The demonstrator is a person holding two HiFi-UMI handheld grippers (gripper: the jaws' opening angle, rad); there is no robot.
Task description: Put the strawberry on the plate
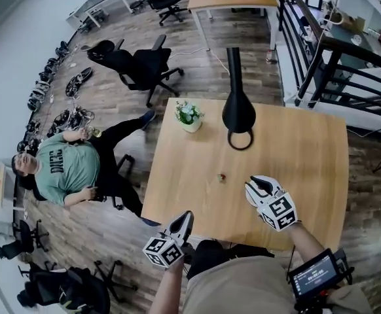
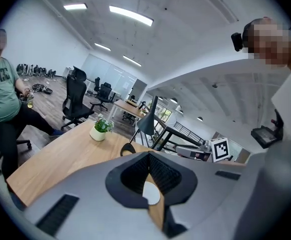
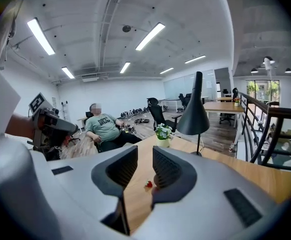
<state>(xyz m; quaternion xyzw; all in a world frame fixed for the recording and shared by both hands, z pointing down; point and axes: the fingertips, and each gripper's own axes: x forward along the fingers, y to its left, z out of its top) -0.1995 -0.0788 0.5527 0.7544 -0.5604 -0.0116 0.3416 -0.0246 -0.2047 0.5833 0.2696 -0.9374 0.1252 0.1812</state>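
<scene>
A small red strawberry (image 1: 222,176) lies on the wooden table (image 1: 308,162), near its middle. My right gripper (image 1: 254,185) hovers just right of it and slightly nearer to me. In the right gripper view the strawberry (image 3: 148,184) shows through the narrow gap between the jaws of that gripper (image 3: 144,156), a short way ahead, with nothing between them. My left gripper (image 1: 186,218) is at the table's front edge, away from the strawberry. In its own view, the left gripper (image 2: 148,156) has its tips pressed together and holds nothing. I see no plate in any view.
A black desk lamp (image 1: 238,110) with a ring base (image 1: 240,139) stands at the table's far side, beside a small potted plant (image 1: 189,116). A person in a green shirt (image 1: 66,169) sits left of the table. Office chairs (image 1: 145,67) stand beyond.
</scene>
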